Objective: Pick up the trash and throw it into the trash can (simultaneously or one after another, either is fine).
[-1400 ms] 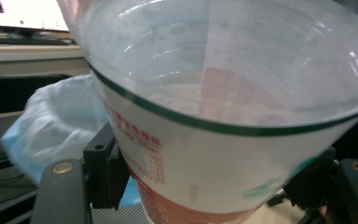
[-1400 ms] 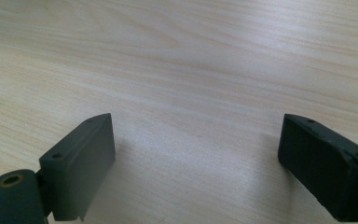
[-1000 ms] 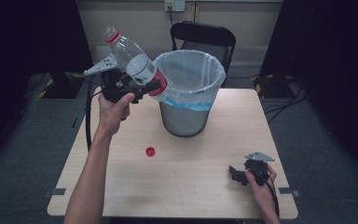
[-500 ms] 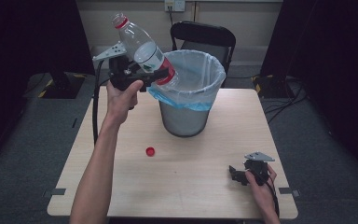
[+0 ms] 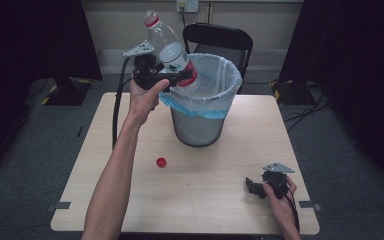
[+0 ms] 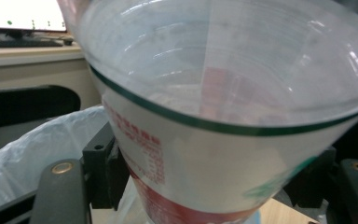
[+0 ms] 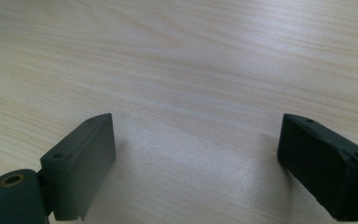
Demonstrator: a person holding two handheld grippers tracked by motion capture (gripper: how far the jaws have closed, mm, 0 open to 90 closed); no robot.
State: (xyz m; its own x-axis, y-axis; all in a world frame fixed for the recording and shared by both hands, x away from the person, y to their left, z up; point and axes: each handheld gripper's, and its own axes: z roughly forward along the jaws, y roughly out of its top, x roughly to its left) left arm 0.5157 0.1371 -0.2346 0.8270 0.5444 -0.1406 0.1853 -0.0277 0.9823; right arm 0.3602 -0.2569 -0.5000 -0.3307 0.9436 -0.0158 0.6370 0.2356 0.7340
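- Travelling rightward and farther across the scene over the last second: clear plastic bottle (image 5: 172, 50), now tilting over the near-left rim of the lined bin (image 5: 226, 84), base end hanging just past the rim, uncapped neck pointing up and to the left.
- Gripping the bottle around its red-and-white label: left gripper (image 5: 161, 76), jaws pressing on either side of the body, as seen close up in the left gripper view, where the bottle (image 6: 223, 107) is sitting between the black jaws with the bin's bag (image 6: 37, 149) behind.
- Signalling, as a judgement, the last stretch of a throw-away: carrying nearly finished, releasing over the opening remaining.
- Needing, probably, a little more travel toward the bin's middle before letting go, since dropping now is risking a knock on the rim.
- Lying unmoved on the table (image 5: 130, 210), near and left of the bin: small red cap (image 5: 161, 162), well apart from both grippers.
- Resting in the same near-right spot as a second ago: right gripper (image 5: 252, 186), jaws standing wide apart and holding nothing, with bare wood between them in the right gripper view (image 7: 191, 172).
- Standing beyond the far edge of the table: black chair (image 5: 220, 37).
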